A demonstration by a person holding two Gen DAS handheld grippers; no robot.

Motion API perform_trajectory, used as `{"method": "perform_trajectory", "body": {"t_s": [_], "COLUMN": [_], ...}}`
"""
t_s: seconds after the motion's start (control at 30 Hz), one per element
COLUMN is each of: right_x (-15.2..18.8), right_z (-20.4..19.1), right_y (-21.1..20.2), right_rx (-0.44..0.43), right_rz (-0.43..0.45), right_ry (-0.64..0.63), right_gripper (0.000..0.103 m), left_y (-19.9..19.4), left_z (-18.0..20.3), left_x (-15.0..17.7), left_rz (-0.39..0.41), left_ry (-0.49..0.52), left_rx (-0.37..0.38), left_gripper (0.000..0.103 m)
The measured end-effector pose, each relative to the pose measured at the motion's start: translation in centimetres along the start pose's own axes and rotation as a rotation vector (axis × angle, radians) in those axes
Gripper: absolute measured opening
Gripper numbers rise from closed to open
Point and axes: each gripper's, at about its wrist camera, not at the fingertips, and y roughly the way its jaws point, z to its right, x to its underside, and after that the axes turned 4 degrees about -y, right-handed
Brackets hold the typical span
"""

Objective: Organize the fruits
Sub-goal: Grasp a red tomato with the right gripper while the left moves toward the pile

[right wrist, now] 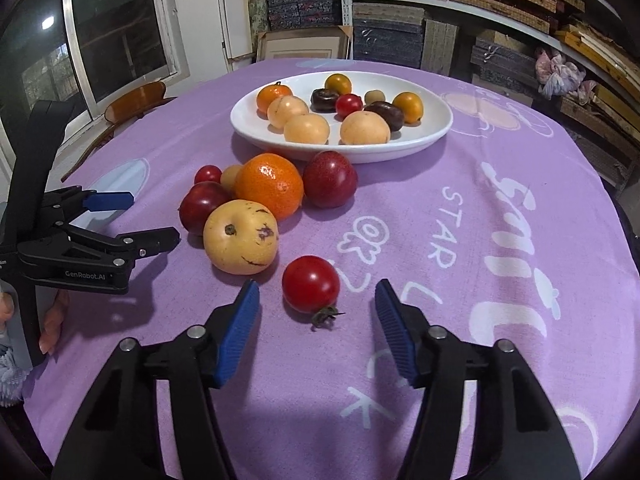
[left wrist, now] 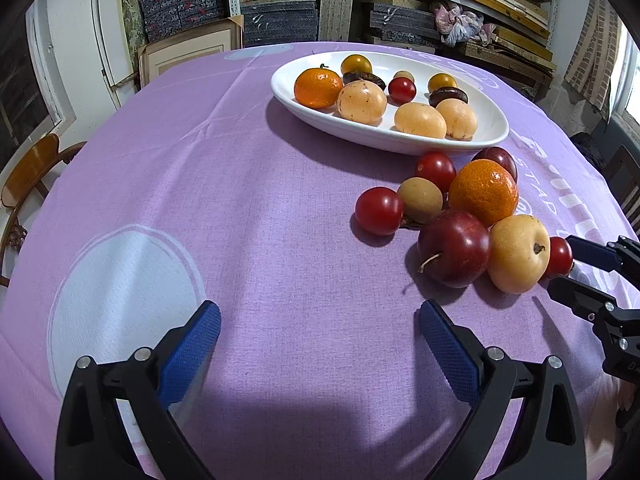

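The right gripper (right wrist: 316, 320) hangs spread wide around a small red cherry tomato (right wrist: 311, 284) lying on the purple-clothed tabletop (right wrist: 500, 320), just beside a yellow speckled round fruit (right wrist: 240, 236). The step looks like picking that tomato for the white oval dish (right wrist: 436, 132); next, advance slightly, pinch gently. The left gripper (left wrist: 320, 332) hovers spread, empty.

Purple-clothed table (right wrist: 500, 320) bearing white plate (right wrist: 436, 132), loose fruits (right wrist: 268, 184)
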Motion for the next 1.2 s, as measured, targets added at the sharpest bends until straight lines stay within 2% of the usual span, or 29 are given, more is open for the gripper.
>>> {"method": "perform_trajectory", "body": {"t_s": [0.2,0.3,0.53,0.6,0.83,0.9,1.03,1.13,1.2], "right_x": [-0.2,-0.5,-1.3,-1.3,-0.4,-0.1,0.1,0.1,0.1], "right_z": [0.0,0.0,0.6,0.6,0.4,0.5,0.8,0.8,0.9], "right_y": [0.2,0.6,1.4,1.4,0.7,0.5,0.4,0.4,0.3], "right_rx": [-0.004,-0.002,0.001,0.004,0.026,0.034,0.025,0.023,0.016], "right_rz": [0.002,-0.009,-0.014,-0.014,-0.017,-0.017,-0.018,-0.019,-0.017], "right_ry": [0.01,0.009,0.027,0.024,0.002,0.002,0.011,0.011,0.018], "right_gripper": [0.047,0.038,0.038,0.03,0.029,0.029,0.03,0.03,0.03], "left_y": [0.0,0.0,0.0,0.0,0.0,-0.5,-1.0,0.1,0.4], "left_z": [0.0,0.0,0.0,0.0,0.2,0.5,1.9,2.5,2.9], "left_x": [0.0,0.0,0.0,0.0,0.0,0.1,-0.4,-1.3,-1.7], "left_rz": [0.0,0.0,0.0,0.0,0.001,0.022,0.076,0.045,0.032], "left_ry": [0.0,0.0,0.0,0.0,0.005,0.023,0.083,0.089,0.093], "left_rx": [0.0,0.0,0.0,0.0,0.011,0.04,0.044,0.02,0.048], "left_gripper": [0.1,0.1,0.1,0.1,0.1,0.1,0.1,0.1,0.1]}}
